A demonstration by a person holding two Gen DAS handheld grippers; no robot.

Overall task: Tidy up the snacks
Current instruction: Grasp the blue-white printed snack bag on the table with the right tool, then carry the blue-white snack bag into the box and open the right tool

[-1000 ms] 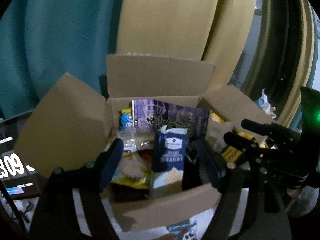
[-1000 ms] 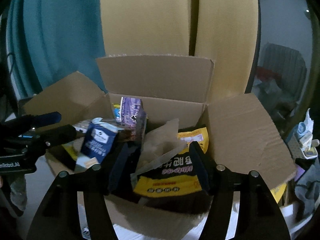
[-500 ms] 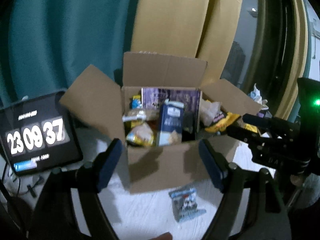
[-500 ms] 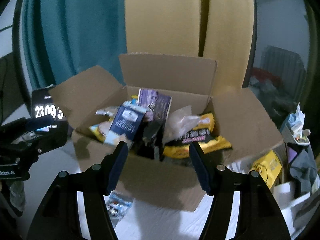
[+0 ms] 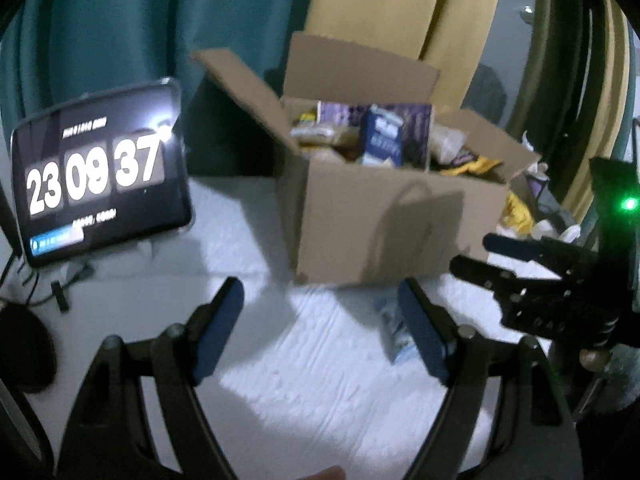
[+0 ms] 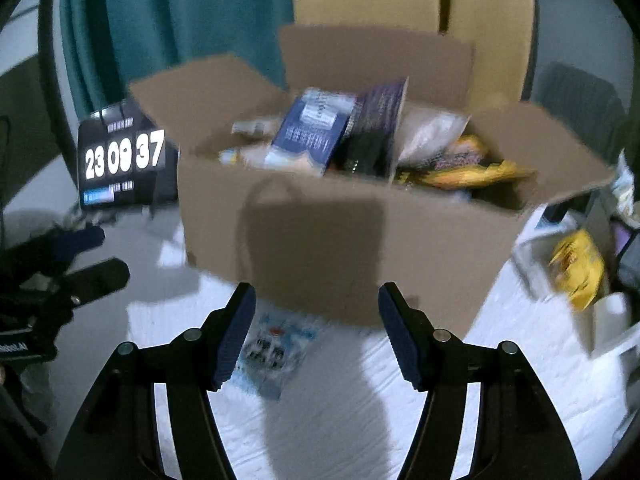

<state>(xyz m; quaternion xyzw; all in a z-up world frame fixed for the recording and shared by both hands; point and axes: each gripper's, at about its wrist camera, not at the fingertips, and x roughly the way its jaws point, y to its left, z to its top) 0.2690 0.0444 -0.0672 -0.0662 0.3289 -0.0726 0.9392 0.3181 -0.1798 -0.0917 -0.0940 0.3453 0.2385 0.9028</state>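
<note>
An open cardboard box (image 5: 384,224) (image 6: 344,248) stands on a white surface, filled with snacks: a dark blue cracker box (image 5: 382,136) (image 6: 316,128), a purple pack (image 5: 416,128) (image 6: 378,120) and a yellow bag (image 5: 476,166) (image 6: 468,172). A small light blue snack packet (image 6: 274,354) (image 5: 394,322) lies on the surface in front of the box. My left gripper (image 5: 320,324) is open and empty, back from the box. My right gripper (image 6: 318,332) is open and empty, above the packet; it also shows in the left wrist view (image 5: 480,256).
A tablet showing a clock (image 5: 100,176) (image 6: 122,160) leans at the left of the box. Teal and yellow curtains hang behind. A yellow bag (image 6: 578,268) and white clutter sit to the right of the box. Cables (image 5: 60,288) lie at the left.
Both grippers have pulled back from inside the box to in front of it, empty. The tablet and the blue packet on the surface have come into view.
</note>
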